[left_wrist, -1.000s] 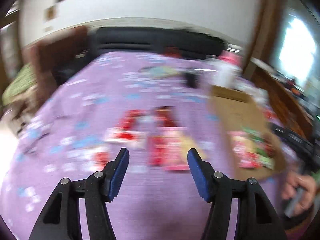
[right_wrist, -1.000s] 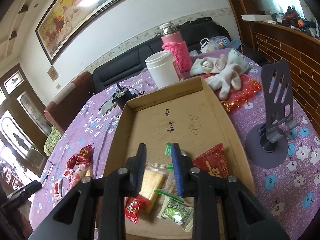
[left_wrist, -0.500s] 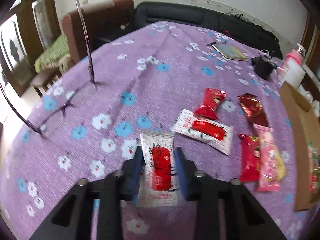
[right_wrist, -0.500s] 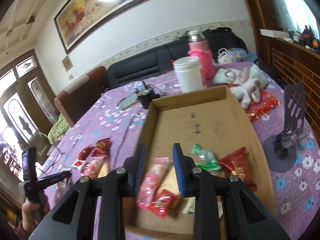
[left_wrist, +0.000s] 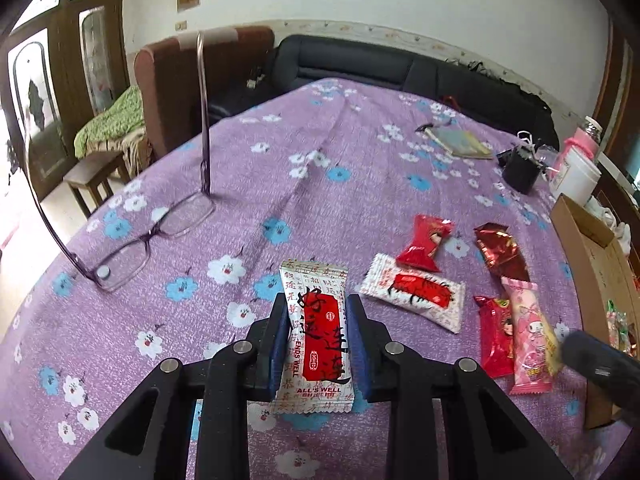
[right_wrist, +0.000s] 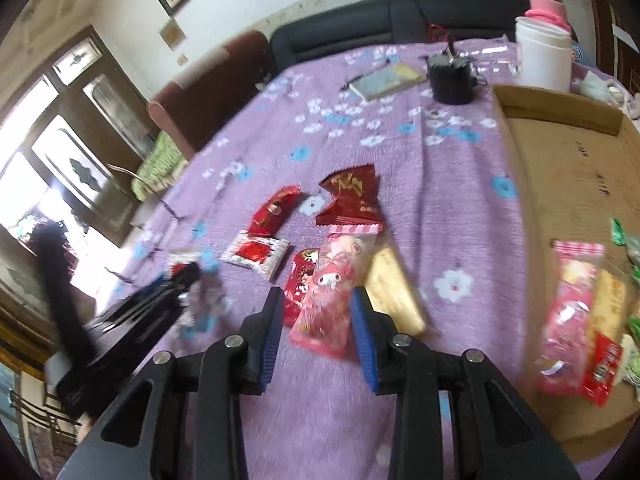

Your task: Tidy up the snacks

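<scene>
While the left gripper (left_wrist: 316, 332) has its jaws clenched on a white snack (left_wrist: 316, 336), the right gripper's (right_wrist: 318, 322) jaws are opening, a pink snack (right_wrist: 336, 288) between them.

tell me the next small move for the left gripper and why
Probably lift the white-and-red snack packet off the purple flowered tablecloth and carry it toward the cardboard box. The left gripper has its blue pads against both long edges of the packet, and the box at the right already holds other snacks.

Left tool (right_wrist: 176, 284) — blurred; box (right_wrist: 568, 168) — cropped.
</scene>
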Available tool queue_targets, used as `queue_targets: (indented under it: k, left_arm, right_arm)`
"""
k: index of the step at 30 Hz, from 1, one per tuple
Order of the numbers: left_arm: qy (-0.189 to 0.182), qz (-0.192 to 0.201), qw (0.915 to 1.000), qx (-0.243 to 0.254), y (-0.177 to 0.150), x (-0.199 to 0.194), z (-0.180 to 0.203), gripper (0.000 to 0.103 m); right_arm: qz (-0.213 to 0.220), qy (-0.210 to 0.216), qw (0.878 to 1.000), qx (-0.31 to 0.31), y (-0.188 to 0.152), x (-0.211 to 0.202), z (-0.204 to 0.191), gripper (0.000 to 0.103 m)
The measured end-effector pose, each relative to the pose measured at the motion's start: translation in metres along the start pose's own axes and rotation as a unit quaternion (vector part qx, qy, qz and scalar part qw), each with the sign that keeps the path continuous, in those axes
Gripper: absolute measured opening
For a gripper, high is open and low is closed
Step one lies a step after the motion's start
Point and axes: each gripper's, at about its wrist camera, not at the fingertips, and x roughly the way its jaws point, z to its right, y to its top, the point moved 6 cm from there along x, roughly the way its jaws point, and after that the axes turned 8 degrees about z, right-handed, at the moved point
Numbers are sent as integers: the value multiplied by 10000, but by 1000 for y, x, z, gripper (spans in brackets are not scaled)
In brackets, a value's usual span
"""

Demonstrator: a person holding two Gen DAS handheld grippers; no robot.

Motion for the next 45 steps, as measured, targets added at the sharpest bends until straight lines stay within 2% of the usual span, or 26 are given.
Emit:
queue_targets:
  k: [2,5,6,10,14,18,20,27,45]
  left_arm:
    - [-44,121,9999,64,2,-5,3,29]
    - [-156,210,9995,151,4,-10,10,29]
    - [-178,232,9994,169,5,-11,11,29]
    - [-356,266,9989,165,6,-14,16,29]
    - [-586,371,9972,264,7,-22,26,29]
    - [-706,617,9940,567,6,-33,43,29]
    - [-683,801,9915,766,6,-40,51,29]
    - [-609,1307,9831,1124,8,-57,64,29]
    - [-439,1414,9834,1050,8,-59,58,29]
  right_arm:
    - [-67,-267,9996,-33,-2,16,0,33]
    - [-129,-282,9995,-74,-8,27,-3,32]
    - [-116,-292,9995,-75,-9,27,-1,23]
    - [-23,-281,9996,-91,-12,18,8,20]
    - [324,-144,9992,-162,-13,-14,11,20]
    - [900,-283,9949,-349,-8,-38,20,20]
    - [1091,-238,9932,-336,-8,-42,26,20]
    - [1243,-73,9917,-322,-4,-51,30,20]
    - [1326,27,9909,-242,-2,-55,31,20]
